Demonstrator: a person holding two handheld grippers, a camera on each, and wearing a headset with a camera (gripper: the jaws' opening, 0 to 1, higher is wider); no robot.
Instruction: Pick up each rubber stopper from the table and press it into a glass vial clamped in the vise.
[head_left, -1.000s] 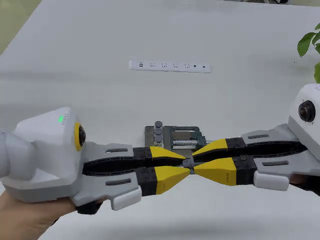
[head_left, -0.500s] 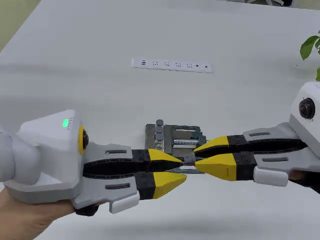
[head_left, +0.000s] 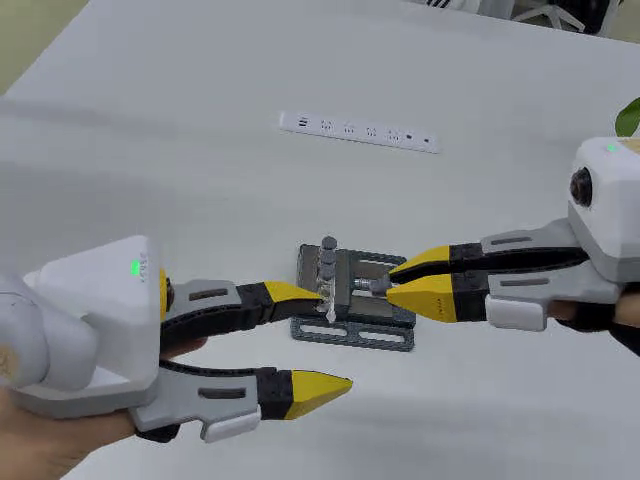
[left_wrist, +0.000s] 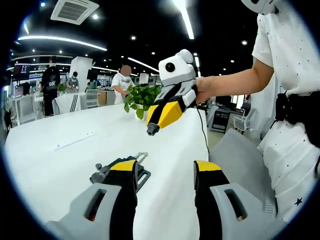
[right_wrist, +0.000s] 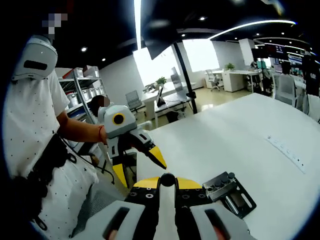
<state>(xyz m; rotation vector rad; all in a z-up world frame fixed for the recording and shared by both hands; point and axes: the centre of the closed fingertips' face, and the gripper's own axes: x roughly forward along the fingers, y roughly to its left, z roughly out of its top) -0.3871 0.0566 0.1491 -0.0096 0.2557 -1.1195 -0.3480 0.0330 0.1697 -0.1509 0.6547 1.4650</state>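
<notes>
Two pairs of yellow-tipped tongs meet over the white bench. The left tongs are released, their jaws spread wide apart. They hang at the near left of a small dark-grey metal vise, with one jaw tip just beside the vise's left edge.

The right tongs come in from the right and are clenched on a small dark-grey rubber stopper. It pokes out past their tips, above the middle of the vise. In the right gripper view the stopper shows as a round dark knob pinched between the two closed jaws, with the vise on the bench beyond.

A short row of glass vials stands upright at the vise's left end. The far ones carry grey caps; the nearest is too small to judge.

Farther off lies a long white power strip, and green plant leaves show at the far right.
</notes>
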